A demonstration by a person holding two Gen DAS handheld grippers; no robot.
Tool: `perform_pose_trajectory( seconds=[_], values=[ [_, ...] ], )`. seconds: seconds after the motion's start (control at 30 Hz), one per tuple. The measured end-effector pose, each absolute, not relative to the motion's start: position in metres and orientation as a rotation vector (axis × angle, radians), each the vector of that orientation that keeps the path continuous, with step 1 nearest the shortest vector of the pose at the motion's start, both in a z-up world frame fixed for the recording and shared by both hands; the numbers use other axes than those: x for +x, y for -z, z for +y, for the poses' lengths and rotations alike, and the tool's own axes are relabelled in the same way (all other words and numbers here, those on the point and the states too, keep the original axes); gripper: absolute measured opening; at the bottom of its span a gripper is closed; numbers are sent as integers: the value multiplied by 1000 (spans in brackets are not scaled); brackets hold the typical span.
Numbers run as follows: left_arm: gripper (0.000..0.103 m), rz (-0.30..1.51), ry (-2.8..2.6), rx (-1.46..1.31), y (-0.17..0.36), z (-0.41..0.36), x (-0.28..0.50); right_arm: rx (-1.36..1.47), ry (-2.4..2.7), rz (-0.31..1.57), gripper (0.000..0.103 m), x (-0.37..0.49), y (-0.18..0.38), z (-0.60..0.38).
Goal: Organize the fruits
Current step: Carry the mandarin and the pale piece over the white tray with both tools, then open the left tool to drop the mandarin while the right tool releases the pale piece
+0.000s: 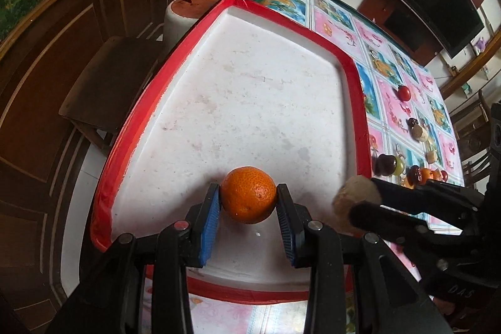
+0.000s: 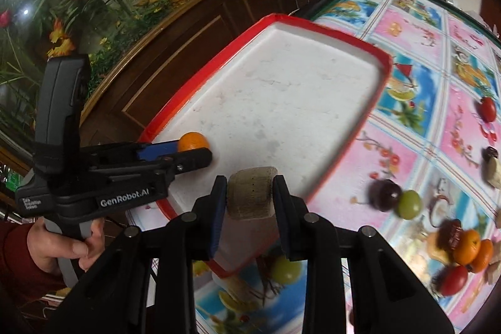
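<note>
Both clamped and over the near end of the red-rimmed tray [image 1: 352,64]: left gripper [image 1: 249,197] grips the orange [image 1: 248,194], right gripper [image 2: 250,193] the brown fruit [image 2: 252,192] at its 3 o'clock; risk is releasing high, so the round fruit rolls off over the low rim.

Table [image 2: 416,30] under a pink-and-blue fruit-print cloth. White tray [image 1: 350,64], red-rimmed, sits at one edge. Loose fruit [image 2: 407,204] scattered on the cloth beside it: tomatoes, oranges, a green grape.
</note>
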State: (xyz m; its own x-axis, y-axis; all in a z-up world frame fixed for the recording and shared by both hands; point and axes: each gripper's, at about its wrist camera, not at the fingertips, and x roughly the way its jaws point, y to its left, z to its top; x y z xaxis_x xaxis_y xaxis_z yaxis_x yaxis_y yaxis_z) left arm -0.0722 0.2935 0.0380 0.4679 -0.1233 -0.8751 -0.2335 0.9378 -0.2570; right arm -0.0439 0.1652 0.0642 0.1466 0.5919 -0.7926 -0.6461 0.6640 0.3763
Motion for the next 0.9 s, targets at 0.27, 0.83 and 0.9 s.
perform_pose_trajectory(
  seconds=[0.27, 0.83, 0.9],
  values=[
    [35, 1093, -58, -348, -34, 294, -74, -119, -900, 1162, 32, -47, -45, 186],
    [81, 1063, -137, -382, -42, 294, -76, -84, -861, 1103, 68, -50, -59, 164],
    [82, 1056, -144, -361, -45, 289, -76, -56, -850, 1093, 77, -50, -64, 152]
  ],
)
